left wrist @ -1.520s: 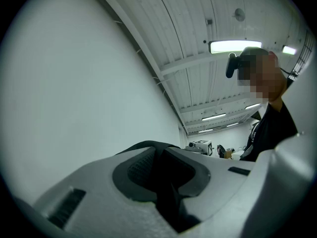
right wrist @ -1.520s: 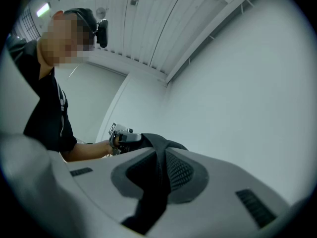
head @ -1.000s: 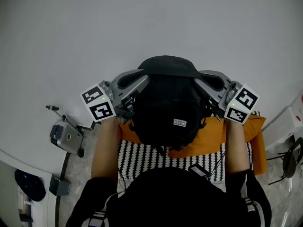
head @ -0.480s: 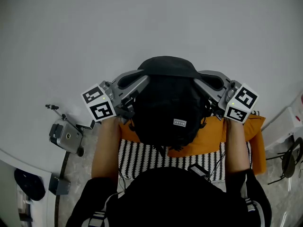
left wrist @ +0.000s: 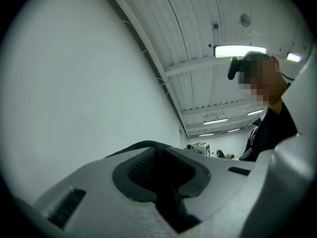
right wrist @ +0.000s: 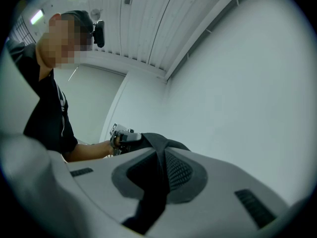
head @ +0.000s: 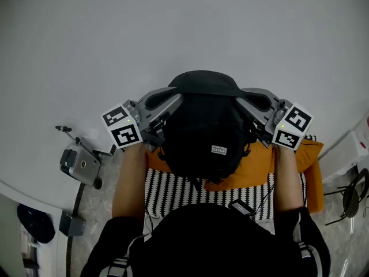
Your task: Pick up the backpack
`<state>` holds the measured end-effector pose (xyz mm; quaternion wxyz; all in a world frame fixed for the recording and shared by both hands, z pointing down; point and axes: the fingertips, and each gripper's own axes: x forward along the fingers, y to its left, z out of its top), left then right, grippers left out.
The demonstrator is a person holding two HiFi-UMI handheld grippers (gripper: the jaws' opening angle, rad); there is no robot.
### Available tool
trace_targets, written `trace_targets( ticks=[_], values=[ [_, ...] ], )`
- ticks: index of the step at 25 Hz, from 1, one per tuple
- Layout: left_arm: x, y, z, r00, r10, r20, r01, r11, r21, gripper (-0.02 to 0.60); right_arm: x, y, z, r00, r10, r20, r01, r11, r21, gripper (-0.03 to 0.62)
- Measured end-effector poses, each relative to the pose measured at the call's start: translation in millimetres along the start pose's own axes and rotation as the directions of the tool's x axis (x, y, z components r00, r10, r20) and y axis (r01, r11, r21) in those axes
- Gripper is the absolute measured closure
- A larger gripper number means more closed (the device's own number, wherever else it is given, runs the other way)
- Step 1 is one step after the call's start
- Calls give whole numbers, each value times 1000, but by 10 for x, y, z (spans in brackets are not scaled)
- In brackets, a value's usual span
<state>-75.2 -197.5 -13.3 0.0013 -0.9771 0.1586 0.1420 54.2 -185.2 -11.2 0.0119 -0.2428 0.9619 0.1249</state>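
Note:
The black backpack [head: 202,128] hangs between my two grippers, in front of the person's body and over the near edge of the white table [head: 173,27]. My left gripper [head: 172,100] is shut on a black strap [left wrist: 171,209] at the bag's upper left. My right gripper [head: 243,100] is shut on a black strap [right wrist: 152,202] at the upper right. In both gripper views, the strap runs up between the grey jaws. The left gripper [right wrist: 120,138] and the arm behind it also show in the right gripper view.
An orange cloth [head: 259,166] and a black-and-white striped fabric [head: 173,192] lie on the person's lap under the bag. A small grey camera device [head: 81,165] on a stand sits at the left by the table's edge. White furniture [head: 351,149] stands at the right.

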Motion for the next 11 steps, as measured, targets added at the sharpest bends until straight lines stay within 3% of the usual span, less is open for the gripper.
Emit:
trace_targets(
  ticks=[11],
  values=[
    [-75,26,-20,1000,4,-1,-4,1000,-4,515,62,33,-32,1000,6,-5,-6,1000,5,543]
  ],
)
